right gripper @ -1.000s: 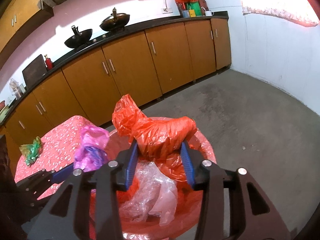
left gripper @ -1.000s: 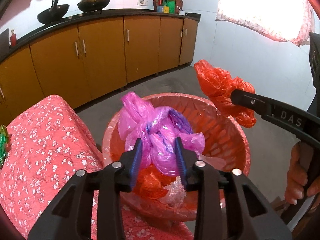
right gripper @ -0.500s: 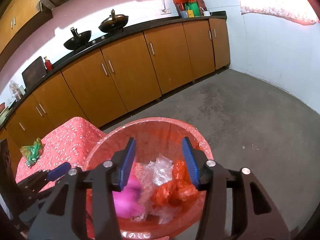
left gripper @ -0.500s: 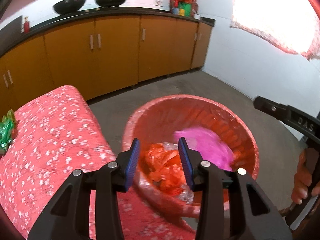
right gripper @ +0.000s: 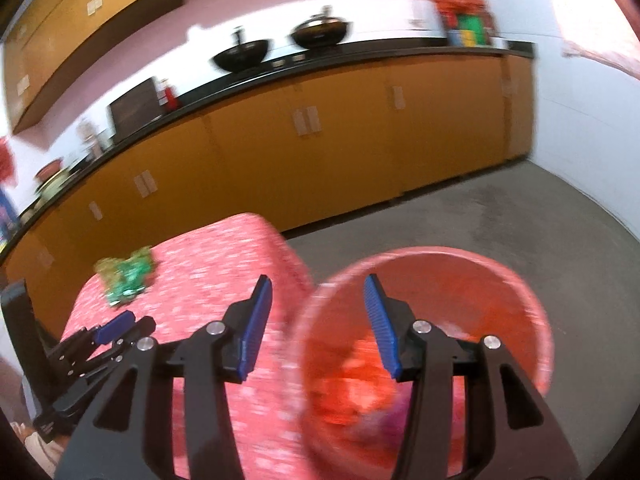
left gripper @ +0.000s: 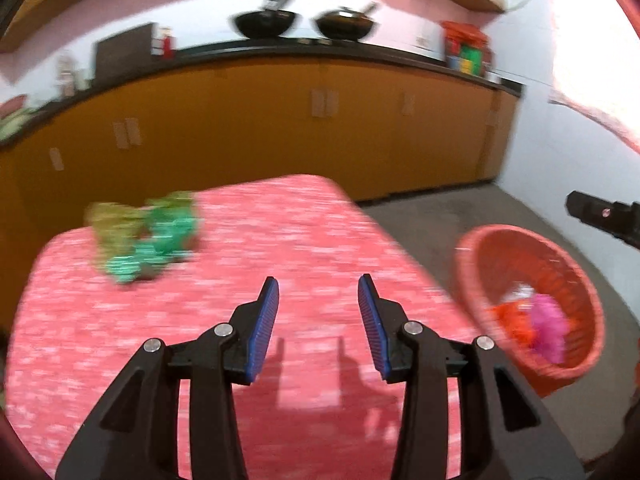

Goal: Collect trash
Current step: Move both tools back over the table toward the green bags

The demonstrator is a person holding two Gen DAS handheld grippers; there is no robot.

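One piece of trash, a crumpled green wrapper, is seen left on the worktop near its far left corner, well apart from both claws; a snatch at it could be mistimed, since a light crinkly wrapper is likely to be nudged along the cloth or pinched together with it. The left claw is seen part-open and empty over the middle of the worktop, its jaws having just been opening further. The right claw is likewise held apart and empty, straddling the worktop's right edge and the rim of the red basket, where the orange and pink bags already lie.
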